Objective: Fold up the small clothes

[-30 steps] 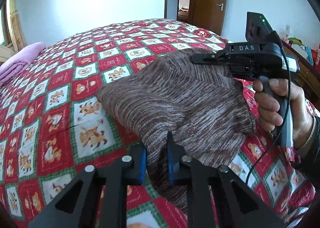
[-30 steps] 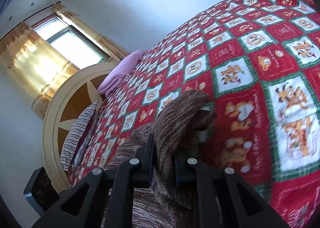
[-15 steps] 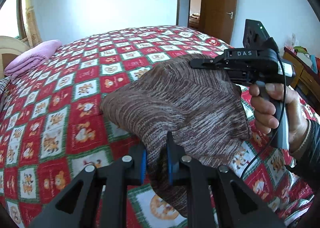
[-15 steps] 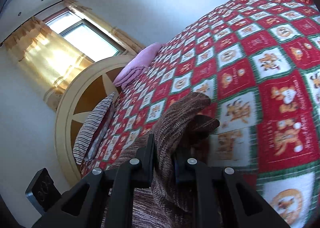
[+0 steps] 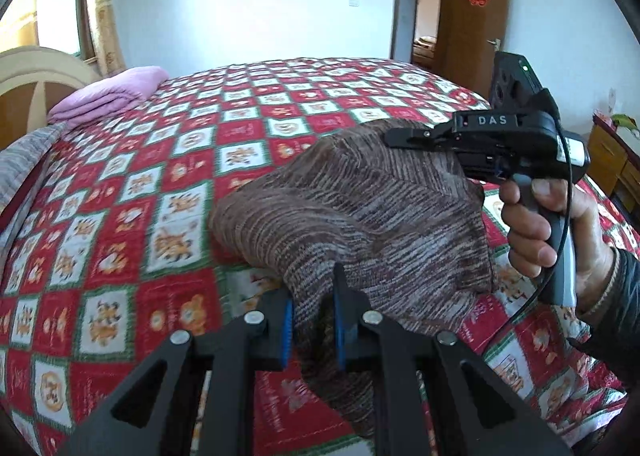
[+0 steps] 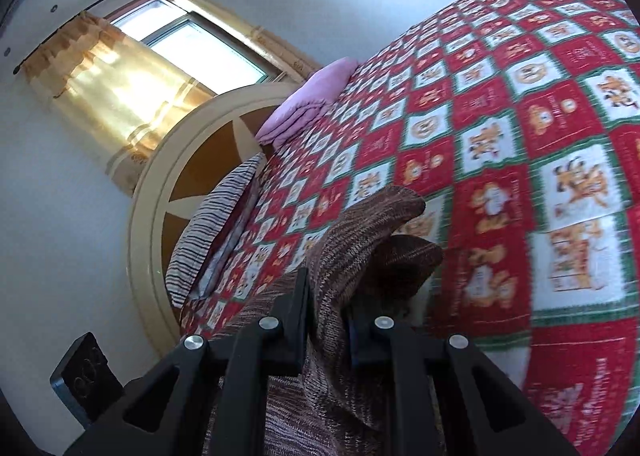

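Left tongs (image 5: 311,322): pinching the near edge of the brown knit garment (image 5: 360,215).
Garment position: lifted between both tongs, its far fold trailing on the red patterned bed (image 5: 160,183).
Right tongs (image 6: 326,320): pinching another part of the same edge.
Technique: keep both pinches firm and level, hold the edge taut, lower it squarely onto the bed.

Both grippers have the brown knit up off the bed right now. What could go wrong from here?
1. The left gripper pinches only a narrow edge of the brown knit garment; the hanging weight might pull it free.
2. The right gripper holds bunched layers, so a fold laid from here may come out uneven.
3. Slack cloth droops toward the patchwork bedspread and could drag and crease when lowered.
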A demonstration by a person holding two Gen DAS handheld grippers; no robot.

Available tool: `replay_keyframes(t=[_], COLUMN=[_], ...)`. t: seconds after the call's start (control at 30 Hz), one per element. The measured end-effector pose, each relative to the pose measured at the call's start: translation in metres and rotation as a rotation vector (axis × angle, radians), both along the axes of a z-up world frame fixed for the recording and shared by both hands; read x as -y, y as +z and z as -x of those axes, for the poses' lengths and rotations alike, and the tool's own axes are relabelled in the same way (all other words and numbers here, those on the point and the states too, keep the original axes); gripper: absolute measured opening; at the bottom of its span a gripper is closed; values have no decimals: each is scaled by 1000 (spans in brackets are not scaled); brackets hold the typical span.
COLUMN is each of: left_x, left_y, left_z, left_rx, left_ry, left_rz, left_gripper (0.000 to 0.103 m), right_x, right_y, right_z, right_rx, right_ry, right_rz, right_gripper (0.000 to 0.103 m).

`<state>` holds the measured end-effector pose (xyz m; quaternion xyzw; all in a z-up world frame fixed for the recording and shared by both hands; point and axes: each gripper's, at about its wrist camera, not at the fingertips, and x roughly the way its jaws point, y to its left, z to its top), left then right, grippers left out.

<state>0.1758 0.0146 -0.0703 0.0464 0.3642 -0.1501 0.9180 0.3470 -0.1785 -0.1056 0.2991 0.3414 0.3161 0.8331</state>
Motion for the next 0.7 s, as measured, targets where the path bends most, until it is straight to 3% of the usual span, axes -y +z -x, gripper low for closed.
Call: replay_keyframes(t=[0.7], left_x=[-69], left_y=[5], left_z=[38], left_rx=[44], left_ry=[123], left_rz=[13], left_gripper=[16], right_x=[-92], right_y=[3], right_z=[-6], right_rx=[7], right_ry=[158], right_rz=[-21], right_gripper=[15])
